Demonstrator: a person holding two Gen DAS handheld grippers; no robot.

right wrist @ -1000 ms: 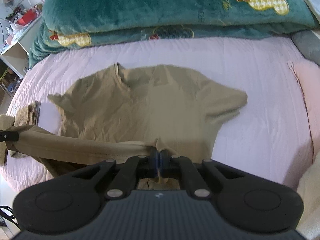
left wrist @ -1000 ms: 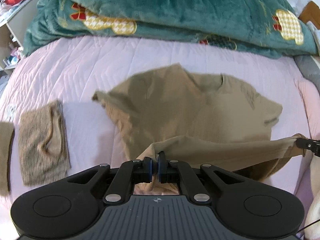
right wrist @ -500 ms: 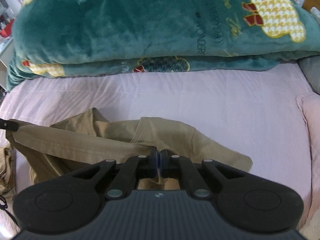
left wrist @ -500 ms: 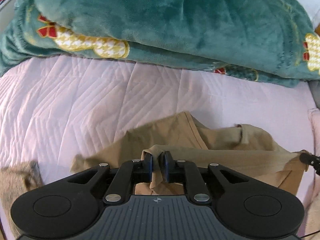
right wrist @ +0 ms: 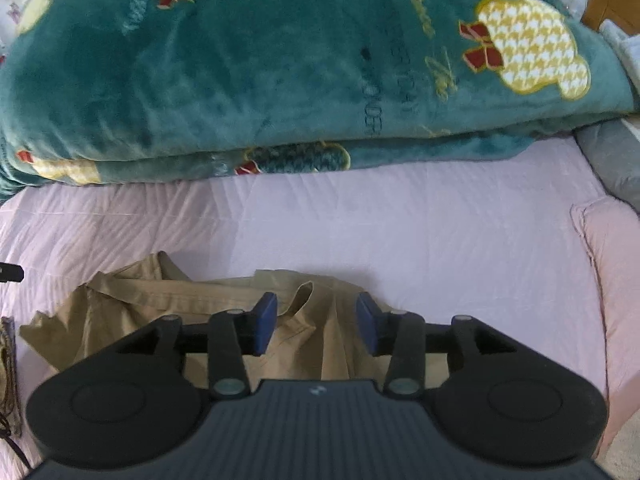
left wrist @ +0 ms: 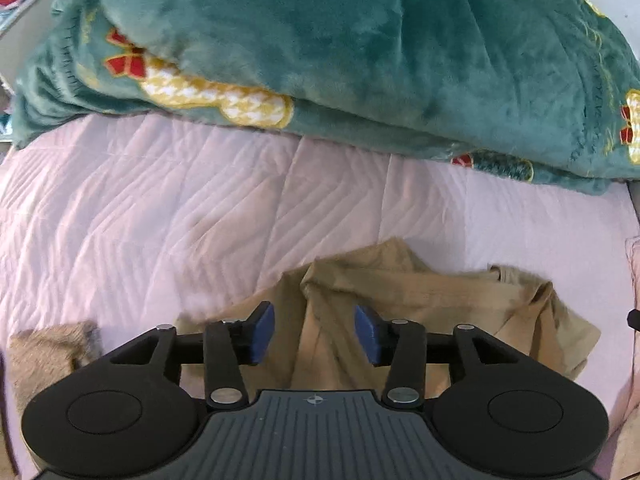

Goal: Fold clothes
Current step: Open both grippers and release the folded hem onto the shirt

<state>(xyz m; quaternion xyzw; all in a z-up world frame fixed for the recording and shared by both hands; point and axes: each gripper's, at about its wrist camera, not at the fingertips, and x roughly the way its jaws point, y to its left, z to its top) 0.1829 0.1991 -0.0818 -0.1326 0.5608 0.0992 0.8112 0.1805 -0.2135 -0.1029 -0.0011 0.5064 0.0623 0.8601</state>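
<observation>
My left gripper (left wrist: 315,334) has its jaws spread wide, with nothing between the blue pads (left wrist: 264,332). The tan shirt (left wrist: 400,312) lies directly beneath and just ahead of that gap, bunched on the pink bedsheet (left wrist: 160,208). A doubled-over band of its cloth runs from in front of my left jaws off to their right, and a fold ridge rises just ahead of the gap. Left of these jaws, at the edge of the view, sits a fuzzy brown folded garment (left wrist: 44,356), apart from the shirt. Ahead, well beyond the shirt, a thick green blanket (left wrist: 340,48) with gold-checked patches is heaped across the far side of the bed.

My right gripper (right wrist: 316,328) is parted just as wide, and its pads hold nothing. The same shirt (right wrist: 160,300) spreads under these jaws and off to their left, with its collar loop standing up just ahead of the left pad (right wrist: 265,323). A flat strip of fabric stretches leftward from there. Right of these jaws the sheet (right wrist: 460,248) is bare pink, and a pink pillow (right wrist: 612,264) lies near the right edge, apart from the shirt. The green blanket (right wrist: 280,72) fills the view ahead. I cannot tell whether either set of fingers touches the cloth below.
</observation>
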